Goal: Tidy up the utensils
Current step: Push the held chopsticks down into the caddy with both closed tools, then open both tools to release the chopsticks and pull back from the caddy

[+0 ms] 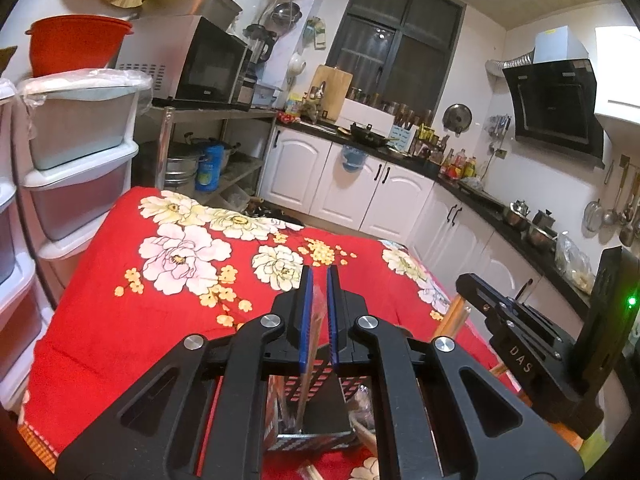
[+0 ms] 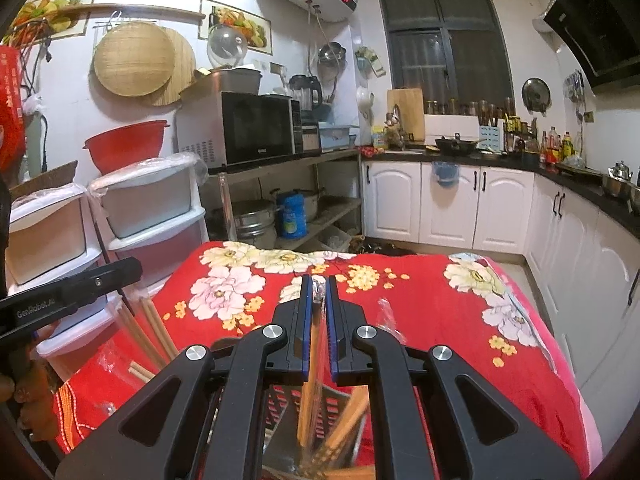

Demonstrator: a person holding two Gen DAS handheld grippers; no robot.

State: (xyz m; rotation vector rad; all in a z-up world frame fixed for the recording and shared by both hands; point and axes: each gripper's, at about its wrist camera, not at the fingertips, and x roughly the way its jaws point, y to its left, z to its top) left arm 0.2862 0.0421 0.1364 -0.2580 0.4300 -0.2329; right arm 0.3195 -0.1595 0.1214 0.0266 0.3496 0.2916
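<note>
While a red floral cloth (image 1: 120, 320) is spread over the table, a perforated metal utensil holder (image 2: 304, 420) is seen standing on it beneath both grippers. By the left gripper (image 1: 319, 316), nearly closed, wrapped chopsticks (image 1: 316, 320) are pinched; by the right gripper (image 2: 316, 316), equally narrow, a wrapped pair (image 2: 314, 344) is clamped above the holder.

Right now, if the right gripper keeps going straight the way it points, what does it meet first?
Nothing close, it seems. The right gripper, shut on wrapped chopsticks, points over the red floral cloth toward the metal shelf and the white cabinets beyond the table; depth is unclear, so which comes first I cannot say.
</note>
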